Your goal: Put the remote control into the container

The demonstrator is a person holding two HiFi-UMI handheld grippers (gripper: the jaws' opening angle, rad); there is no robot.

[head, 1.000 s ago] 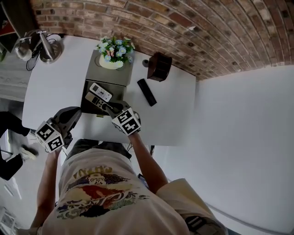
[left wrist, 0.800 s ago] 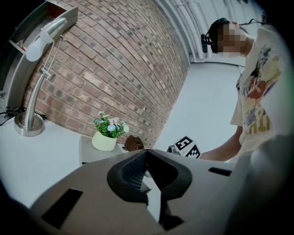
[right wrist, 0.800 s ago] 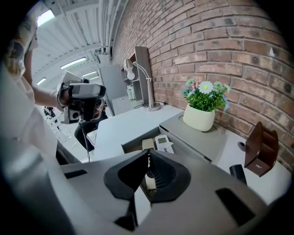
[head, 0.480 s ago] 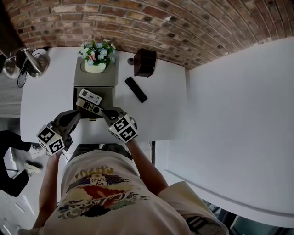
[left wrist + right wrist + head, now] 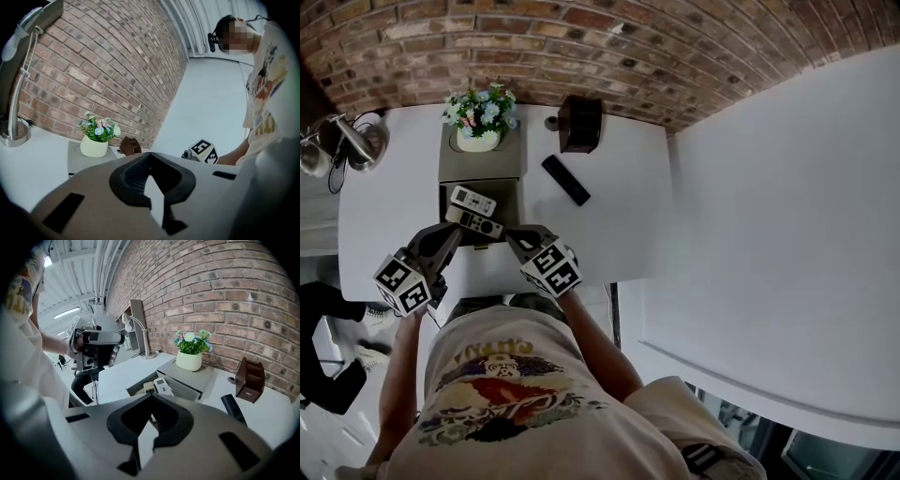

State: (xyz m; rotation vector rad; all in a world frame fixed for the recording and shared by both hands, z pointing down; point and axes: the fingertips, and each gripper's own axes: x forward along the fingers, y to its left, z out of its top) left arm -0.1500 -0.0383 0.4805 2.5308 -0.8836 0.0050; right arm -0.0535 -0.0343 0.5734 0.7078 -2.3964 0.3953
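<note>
Brick wall [image 5: 581,37] runs along the far side of a white tabletop [image 5: 394,187], where a silver lamp [image 5: 347,145] stands at the left corner. A grey container [image 5: 483,167] sits near the middle of the far half. A cream flower pot [image 5: 478,141] with blue and white blooms rests on its closed far section, and its near compartment lies open. Two remotes lie side by side in that compartment: a white remote [image 5: 473,200] farther in and a grey remote [image 5: 474,223] closer to the person, both flat and angled the same way. A black remote [image 5: 566,180] lies flat on the tabletop just to the right of the container, well outside it, with a brown holder [image 5: 580,124] upright behind it near the wall. The right gripper [image 5: 514,234] is above the near edge of the tabletop, pointing down toward the open compartment. Its fingers [image 5: 93,441] are pressed together with nothing between them (the two remotes show beyond the tips in the right gripper view, apart from them). The left gripper [image 5: 453,232] hangs beside it on the other side of the compartment's near end, pointing roughly level toward the wall. Its fingers [image 5: 93,197] are likewise closed on nothing. The person's light printed T-shirt [image 5: 497,394] fills the lower part of the head view.
</note>
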